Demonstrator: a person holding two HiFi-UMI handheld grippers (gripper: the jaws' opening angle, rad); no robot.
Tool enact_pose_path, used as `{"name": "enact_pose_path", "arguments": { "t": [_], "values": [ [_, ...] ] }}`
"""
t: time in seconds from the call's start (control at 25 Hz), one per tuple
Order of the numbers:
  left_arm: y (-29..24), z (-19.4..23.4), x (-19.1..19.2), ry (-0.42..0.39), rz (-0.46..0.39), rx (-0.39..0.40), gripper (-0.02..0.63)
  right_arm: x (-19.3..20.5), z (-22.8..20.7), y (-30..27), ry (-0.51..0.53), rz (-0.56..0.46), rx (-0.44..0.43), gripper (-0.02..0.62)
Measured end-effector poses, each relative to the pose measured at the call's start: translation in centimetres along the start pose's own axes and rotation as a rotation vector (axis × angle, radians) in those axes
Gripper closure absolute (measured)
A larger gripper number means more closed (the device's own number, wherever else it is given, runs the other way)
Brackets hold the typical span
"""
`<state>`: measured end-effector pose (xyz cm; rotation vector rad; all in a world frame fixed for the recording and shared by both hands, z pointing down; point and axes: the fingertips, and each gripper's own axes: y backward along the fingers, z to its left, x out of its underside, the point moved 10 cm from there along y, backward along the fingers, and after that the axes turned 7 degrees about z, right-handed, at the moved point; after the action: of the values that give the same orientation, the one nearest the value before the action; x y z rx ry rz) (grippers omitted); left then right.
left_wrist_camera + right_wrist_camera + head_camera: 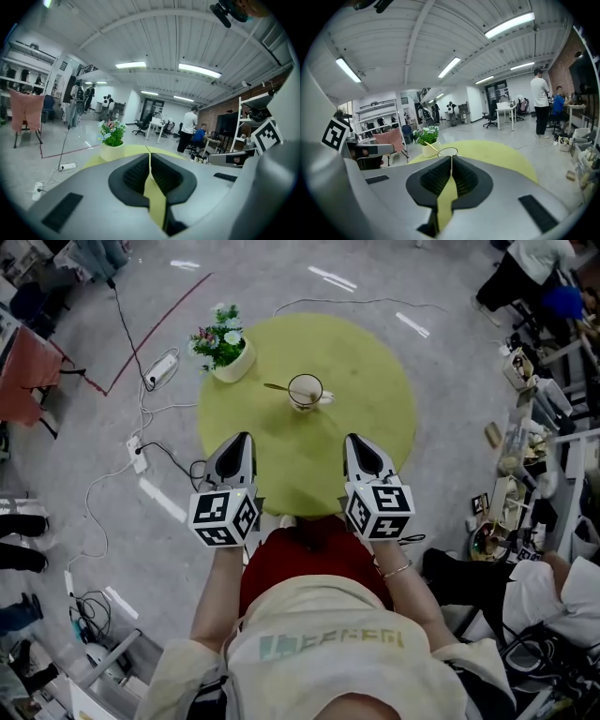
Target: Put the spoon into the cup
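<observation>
A person in a cream shirt (319,638) stands at the near edge of a round yellow-green table (380,381), a gripper in each hand; the teal print across the shirt is too smeared to read, and the black-and-white squares on each marker cube (223,515) are patterns, not words.

The left gripper (244,437) and the right gripper (354,439) hover side by side over the table's near rim, pointing away from the person; on both, the ribbed black jaws are closed tip to tip with nothing between them, only the table top showing through the slit lower down.

Well ahead of them, near the table's middle, sits the cup (306,390); the spoon (276,387) appears to rest in it already, its handle slanting out over the rim toward the left, so the task looks done or all but done.

The risk from here seems to be that overhanging handle; a gripper reaching in carelessly could catch it, flick the spoon out or tip the cup.

Farther left, at the table's edge, stands a flower pot (228,357); beyond it a power strip (161,368) and loose cables lie on the grey floor; no brand name can be read anywhere.
</observation>
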<state>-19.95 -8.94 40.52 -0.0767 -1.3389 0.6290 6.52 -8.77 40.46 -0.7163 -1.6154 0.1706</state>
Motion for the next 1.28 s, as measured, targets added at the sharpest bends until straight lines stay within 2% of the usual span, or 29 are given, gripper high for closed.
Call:
{"name": "enact_pose_path", "arguments": {
  "t": [0.36,1.28],
  "values": [
    [2.9,-0.5,-0.3,-0.038,-0.048,0.011,0.577,-0.6,0.4,2.8,-0.002,-0.078,0.017,0.558],
    [8.5,-1.2,-0.9,-0.09,-0.126,0.02,0.577,0.0,3.3,7.5,0.06,-0.189,-0.001,0.56]
  ]
}}
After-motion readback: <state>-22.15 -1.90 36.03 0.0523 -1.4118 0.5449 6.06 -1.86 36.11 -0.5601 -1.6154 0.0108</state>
